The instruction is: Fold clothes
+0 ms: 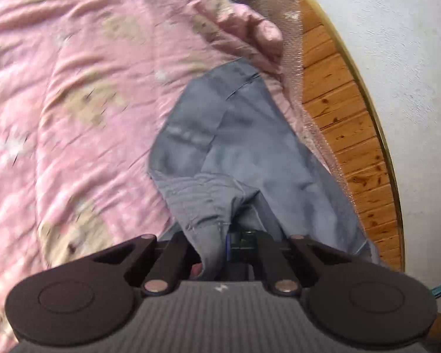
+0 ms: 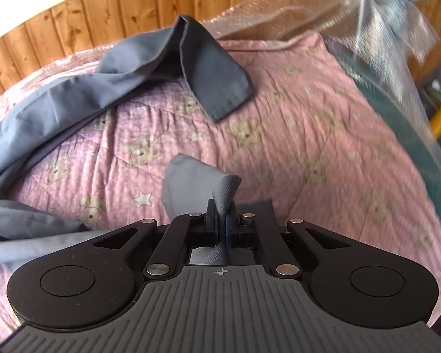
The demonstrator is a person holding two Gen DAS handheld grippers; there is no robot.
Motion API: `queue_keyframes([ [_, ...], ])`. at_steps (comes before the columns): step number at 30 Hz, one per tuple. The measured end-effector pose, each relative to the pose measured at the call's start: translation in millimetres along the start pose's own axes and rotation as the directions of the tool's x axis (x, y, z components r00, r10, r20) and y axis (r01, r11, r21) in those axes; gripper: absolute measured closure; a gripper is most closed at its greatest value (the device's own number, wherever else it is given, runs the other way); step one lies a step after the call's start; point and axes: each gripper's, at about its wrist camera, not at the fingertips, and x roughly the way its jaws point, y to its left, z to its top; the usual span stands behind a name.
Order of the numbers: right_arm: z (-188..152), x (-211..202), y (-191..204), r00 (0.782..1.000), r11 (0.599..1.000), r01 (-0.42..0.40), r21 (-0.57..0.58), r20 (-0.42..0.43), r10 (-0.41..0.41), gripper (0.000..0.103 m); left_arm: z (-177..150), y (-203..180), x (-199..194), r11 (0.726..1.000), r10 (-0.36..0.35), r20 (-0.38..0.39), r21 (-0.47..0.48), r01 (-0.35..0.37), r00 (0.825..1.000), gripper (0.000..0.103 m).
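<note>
Right tongs [image 2: 222, 223] are clamped on a corner of the grey garment [image 2: 150, 67]; left tongs [image 1: 220, 235] look pinched on another bunch of it, though blur hides the pads. The garment sprawls across the pink quilt [image 2: 294, 135] on the bed. Pull both corners taut and level before folding. No legible writing.

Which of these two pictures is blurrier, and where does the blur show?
Left wrist view is blurrier: the pink quilt smears into streaks, the grey garment is soft. Right wrist view is sharper at centre, its right edge and the clear plastic smeared.
</note>
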Motion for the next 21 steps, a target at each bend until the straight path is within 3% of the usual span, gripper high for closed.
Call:
queue_keyframes([
  [2,3.2,-19.0,-3.7,0.994,0.998,-0.042,0.05,0.101,0.037,0.102,34.1,-38.3,-36.2,0.991,-0.12,0.121,0.071,0.112,0.985,0.1],
  [3,8.2,-35.4,-5.1,0.983,0.996,-0.067,0.063,0.173,0.056,0.102,52.5,-59.3,-58.9,0.979,-0.187,0.183,0.114,0.169,0.965,0.1],
  [5,11.7,-73.9,-7.0,0.948,0.991,-0.114,0.069,0.305,0.088,0.102,79.8,-91.9,-107.3,0.95,-0.278,0.271,0.218,0.222,0.922,0.1],
  [6,9.4,-96.8,-7.3,0.925,0.989,-0.133,0.058,0.365,0.103,0.102,87.5,-94.4,-122.0,0.948,-0.282,0.287,0.23,0.22,0.916,0.1],
  [7,2.1,-110.5,-7.2,0.918,0.99,-0.133,0.049,0.383,0.104,0.102,94.3,-92.9,-131.6,0.953,-0.257,0.286,0.235,0.192,0.923,0.1],
  [9,-29.1,-112.3,-9.2,0.941,0.993,-0.117,0.024,0.323,0.103,0.102,101.1,-74.4,-129.4,0.972,-0.104,0.216,0.229,0.053,0.971,0.099],
  [10,-50.1,-97.5,-11.8,0.967,0.994,-0.109,0.031,0.235,0.099,0.102,96.5,-60.2,-119.0,0.974,-0.015,0.153,0.224,-0.02,0.988,0.099],
  [11,-76.0,-74.5,-16.6,0.988,0.992,-0.105,0.064,0.118,0.097,0.101,91.8,-45.9,-108.6,0.97,0.074,0.089,0.225,-0.093,0.993,0.099],
  [12,-103.7,-50.0,-22.0,0.996,0.99,-0.086,0.108,-0.005,0.087,0.1,85.5,-31.9,-99.5,0.963,0.146,0.034,0.224,-0.15,0.989,0.099],
  [13,-129.7,-27.9,-26.9,0.99,0.988,-0.043,0.15,-0.124,0.062,0.099,76.6,-18.3,-92.6,0.958,0.19,-0.006,0.219,-0.184,0.982,0.099],
  [15,-167.6,-9.3,-44.8,0.971,0.956,0.046,0.288,-0.237,0.025,0.09,60.9,1.7,-84.9,0.957,0.231,-0.062,0.193,-0.215,0.971,0.1],
  [16,-175.6,-11.5,-54.3,0.97,0.932,0.059,0.358,-0.241,0.031,0.076,55.3,7.0,-83.3,0.957,0.238,-0.075,0.188,-0.221,0.968,0.1],
  [17,-182.2,-15.1,-63.9,0.97,0.902,0.067,0.427,-0.238,0.04,0.073,51.3,12.1,-83.5,0.953,0.25,-0.083,0.194,-0.231,0.965,0.1],
  [18,-178.4,-23.0,-66.6,0.978,0.904,0.076,0.421,-0.209,0.015,0.073,50.3,14.1,-83.8,0.952,0.253,-0.085,0.199,-0.233,0.964,0.1],
  [19,-173.2,-31.5,-68.3,0.984,0.91,0.086,0.406,-0.176,-0.015,0.067,51.3,15.2,-84.7,0.952,0.25,-0.084,0.201,-0.23,0.964,0.1],
  [21,-150.5,-52.3,-64.1,0.986,0.929,0.166,0.332,-0.071,-0.151,0.053,54.1,16.6,-85.9,0.953,0.244,-0.084,0.207,-0.223,0.966,0.1],
])
